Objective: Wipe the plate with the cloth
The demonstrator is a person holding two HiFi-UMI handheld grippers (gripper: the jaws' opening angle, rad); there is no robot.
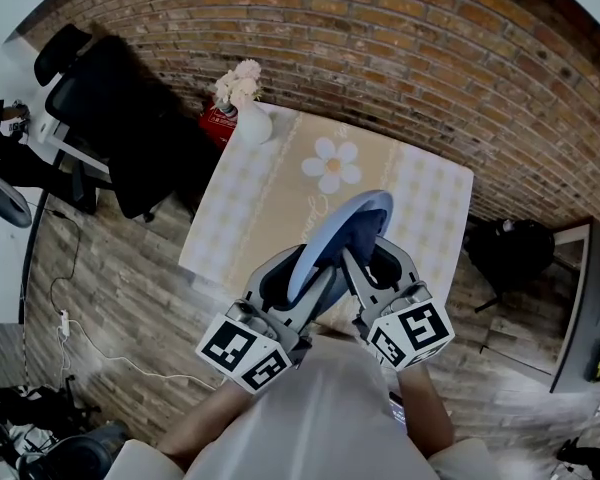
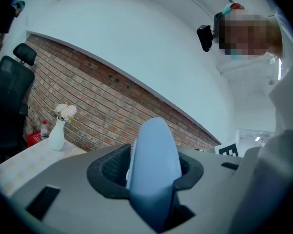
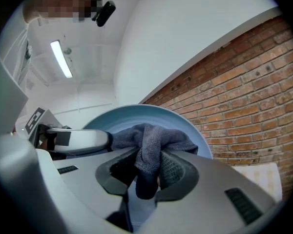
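Observation:
A light blue plate [image 1: 332,240] stands on edge in the air above the table, held up close to my body. My left gripper [image 1: 302,284] is shut on the plate's rim [image 2: 154,172], seen edge-on in the left gripper view. A dark grey-blue cloth [image 3: 151,147] is bunched between the jaws of my right gripper [image 1: 365,268], which is shut on it. The cloth [image 1: 360,230] lies against the plate's inner face [image 3: 185,126], near its middle.
Below is a small table [image 1: 435,208] with a cream checked cover and a daisy print. A white vase of flowers [image 1: 248,110] stands at its far left corner, a red bottle [image 2: 43,129] beside it. A black office chair [image 1: 110,108] stands left; a brick wall [image 1: 400,48] is behind.

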